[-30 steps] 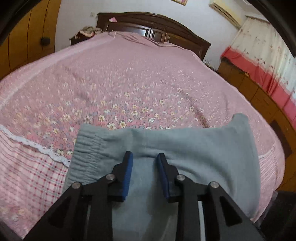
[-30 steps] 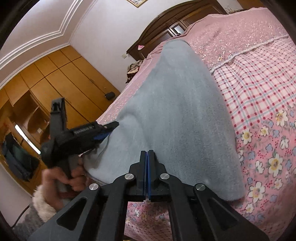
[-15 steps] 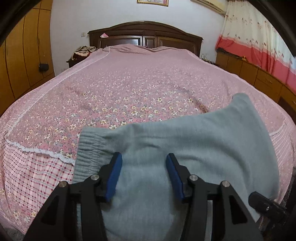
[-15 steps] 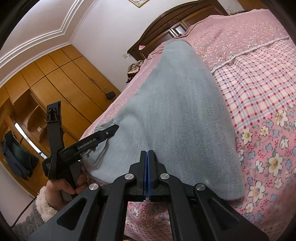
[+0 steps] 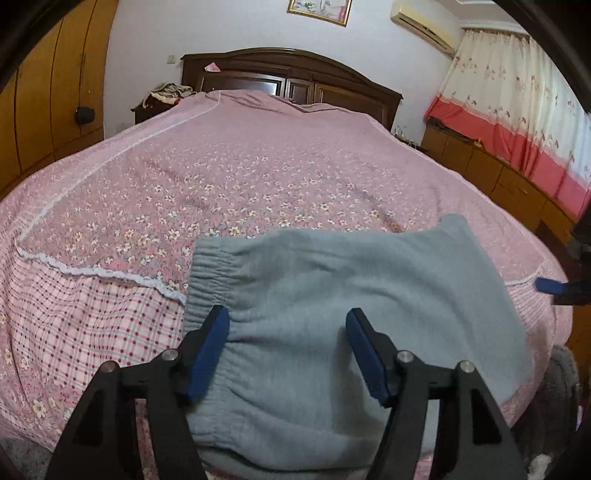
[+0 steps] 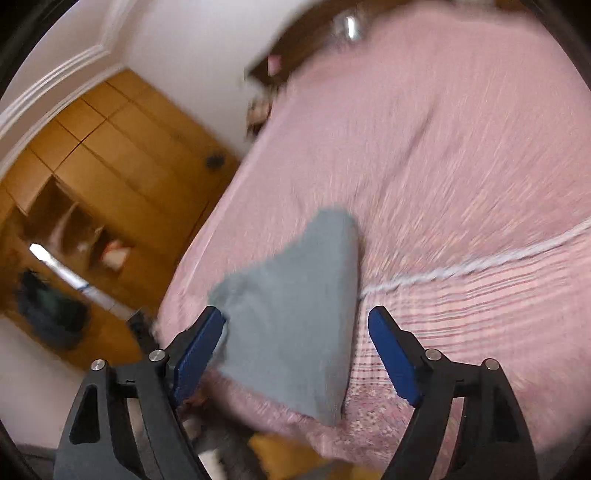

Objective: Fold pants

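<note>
Left gripper (image 5: 288, 339): jaws apart and opening, blue pads (image 5: 210, 347) standing over the grey pants (image 5: 332, 295) with cloth seen between them; neither pad visibly presses on the fabric. Right gripper (image 6: 295, 347): jaws wide apart and opening, nothing clamped; the pants appear beyond and between the fingers, clear of both pads. The right wrist view is blurred by motion, so fine detail there cannot be read.

Pants: folded into a compact grey bundle lying flat at the near edge of the bed (image 5: 258, 166). The gathered elastic waistband (image 5: 210, 273) lies at the left side of the bundle in the left wrist view; the opposite end rises to a rounded corner toward the right. The near edge of the bundle drapes slightly over the mattress edge.

Bedspread: pink with small flowers on top, a white lace trim (image 5: 96, 271) running across, and a red-and-pink check border (image 5: 92, 325) below it; the pants overlap both trim and border.

Surroundings: dark wooden headboard (image 5: 291, 74) at the far end, wooden wardrobe (image 5: 48, 96) on the left, cream-and-red curtain (image 5: 517, 122) on the right, a framed picture (image 5: 319, 9) on the wall. A blue fingertip of the right gripper shows at the right margin of the left wrist view.
</note>
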{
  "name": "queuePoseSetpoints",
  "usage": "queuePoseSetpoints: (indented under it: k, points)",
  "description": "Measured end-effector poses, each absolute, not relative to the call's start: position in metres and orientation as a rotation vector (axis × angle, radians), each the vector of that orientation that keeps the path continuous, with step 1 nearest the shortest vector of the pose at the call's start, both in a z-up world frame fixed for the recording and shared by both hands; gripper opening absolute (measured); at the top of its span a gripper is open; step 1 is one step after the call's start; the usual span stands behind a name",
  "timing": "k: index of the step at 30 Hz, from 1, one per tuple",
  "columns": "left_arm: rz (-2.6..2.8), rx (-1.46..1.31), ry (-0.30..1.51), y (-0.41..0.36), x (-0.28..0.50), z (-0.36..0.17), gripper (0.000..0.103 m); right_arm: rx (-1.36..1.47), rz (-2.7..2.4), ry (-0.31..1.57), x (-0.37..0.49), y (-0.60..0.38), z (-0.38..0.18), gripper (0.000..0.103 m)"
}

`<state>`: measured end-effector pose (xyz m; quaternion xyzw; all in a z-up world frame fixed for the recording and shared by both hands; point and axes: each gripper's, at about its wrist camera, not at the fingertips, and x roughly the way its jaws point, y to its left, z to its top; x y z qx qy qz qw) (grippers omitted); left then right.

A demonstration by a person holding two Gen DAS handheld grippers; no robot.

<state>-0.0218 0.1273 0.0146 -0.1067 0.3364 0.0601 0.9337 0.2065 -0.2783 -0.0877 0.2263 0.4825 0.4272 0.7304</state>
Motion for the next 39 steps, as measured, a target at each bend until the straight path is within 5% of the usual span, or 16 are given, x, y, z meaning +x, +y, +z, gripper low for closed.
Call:
queuePoseSetpoints:
  k: [5, 15, 17, 18, 19, 22, 30, 39]
  points:
    - [0.145, -0.114, 0.689, 0.105, -0.018, 0.007, 0.069, 0.427, 1.015, 1.248, 0.248, -0.256, -0.136, 0.082]
    - [0.152, -0.087, 0.688, 0.101, -0.009, 0.0, 0.074, 0.328, 1.355, 1.285, 0.278, -0.202, -0.144, 0.082]
    - [0.15, -0.087, 0.689, 0.101, -0.009, -0.001, 0.075, 0.276, 1.398, 1.275, 0.279, -0.187, -0.144, 0.068]
    - [0.148, -0.092, 0.689, 0.102, -0.009, -0.001, 0.074, 0.242, 1.385, 1.277, 0.28, -0.185, -0.145, 0.052]
    - [0.145, -0.098, 0.688, 0.103, -0.009, -0.001, 0.074, 0.209, 1.356, 1.29, 0.281, -0.186, -0.148, 0.025]
    - [0.153, -0.088, 0.688, 0.101, -0.011, 0.001, 0.074, 0.229, 1.328, 1.302, 0.282, -0.188, -0.139, 0.014]
    - [0.147, 0.023, 0.656, 0.053, 0.023, 0.011, 0.074, 0.118, 1.216, 1.169, 0.327, -0.217, -0.048, 0.011]
    - [0.045, -0.087, 0.69, 0.038, 0.063, -0.002, 0.075, 0.289, 1.066, 1.362, 0.385, -0.313, -0.131, 0.013]
